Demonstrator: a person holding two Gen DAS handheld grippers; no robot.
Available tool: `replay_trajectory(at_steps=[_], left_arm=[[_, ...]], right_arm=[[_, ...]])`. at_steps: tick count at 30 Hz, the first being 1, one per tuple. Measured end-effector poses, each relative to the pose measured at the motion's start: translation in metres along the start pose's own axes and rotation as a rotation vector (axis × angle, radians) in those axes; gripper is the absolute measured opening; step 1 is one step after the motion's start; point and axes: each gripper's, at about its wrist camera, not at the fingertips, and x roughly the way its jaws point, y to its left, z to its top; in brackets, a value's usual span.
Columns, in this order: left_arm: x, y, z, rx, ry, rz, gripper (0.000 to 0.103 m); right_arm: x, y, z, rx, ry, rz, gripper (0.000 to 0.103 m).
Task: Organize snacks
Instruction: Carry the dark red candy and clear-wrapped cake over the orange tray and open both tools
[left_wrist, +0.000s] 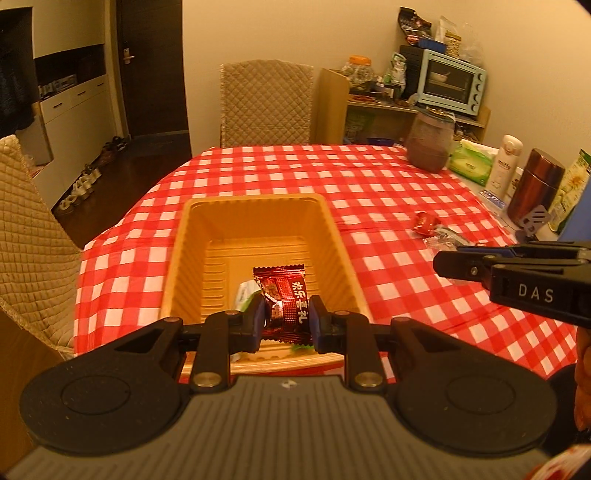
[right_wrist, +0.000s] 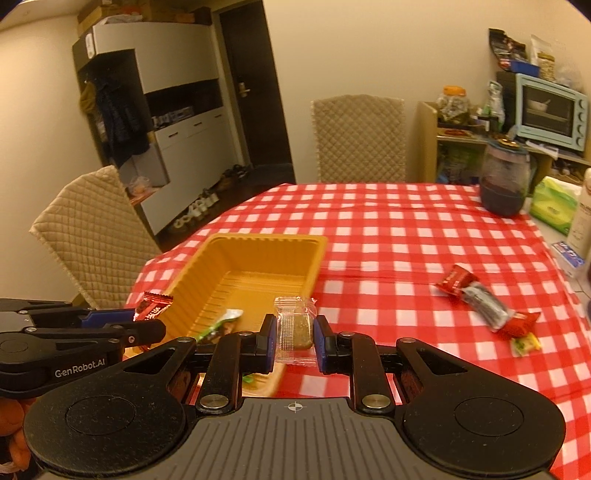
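Left wrist view: the left gripper (left_wrist: 286, 320) hangs over the near end of the yellow tray (left_wrist: 192, 229), its fingers (left_wrist: 258, 314) pinching a dark red candy wrapper (left_wrist: 282, 295) printed with white characters. On the tray floor beneath lies a green-and-white packet (left_wrist: 245, 293) (partly hidden by the left finger). The tray stands on the red-and-white checked counter (left_wrist: 369, 192). To the right, loose snacks (left_wrist: 430, 226) lie on the cloth, apart from the tray.

Right wrist view: the left gripper appears at the left edge, side-on, with the red wrapper at its tip just beside the tray's near left rim. At centre, the right gripper (right_wrist: 294, 338) holds a clear-wrapped brownish snack (right_wrist: 295, 328) upright, its fingers (right_wrist: 269, 336) closed against the wrapper's two sides, at the tray's near right corner; whether the snack is over the tray or just outside cannot be told. Farther right, a small heap of red, dark and yellow wrapped snacks (right_wrist: 487, 306) rests on the counter. A dark lidded jar (right_wrist: 504, 177) stands at the far right edge.
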Motion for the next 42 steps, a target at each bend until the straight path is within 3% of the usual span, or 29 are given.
replay_trajectory(at_steps=[21, 39, 42], left_arm=[[0.023, 0.030, -0.005, -0.049, 0.039, 0.017, 0.022], [0.067, 0.040, 0.005, -0.026, 0.077, -0.008, 0.022], [0.079, 0.042, 0.004, -0.022, 0.093, -0.005, 0.030]], right_arm=[[0.046, 0.025, -0.002, -0.030, 0.066, 0.037, 0.021], [0.081, 0.018, -0.005, 0.015, 0.106, 0.035, 0.021], [0.084, 0.017, -0.006, 0.021, 0.111, 0.034, 0.021]])
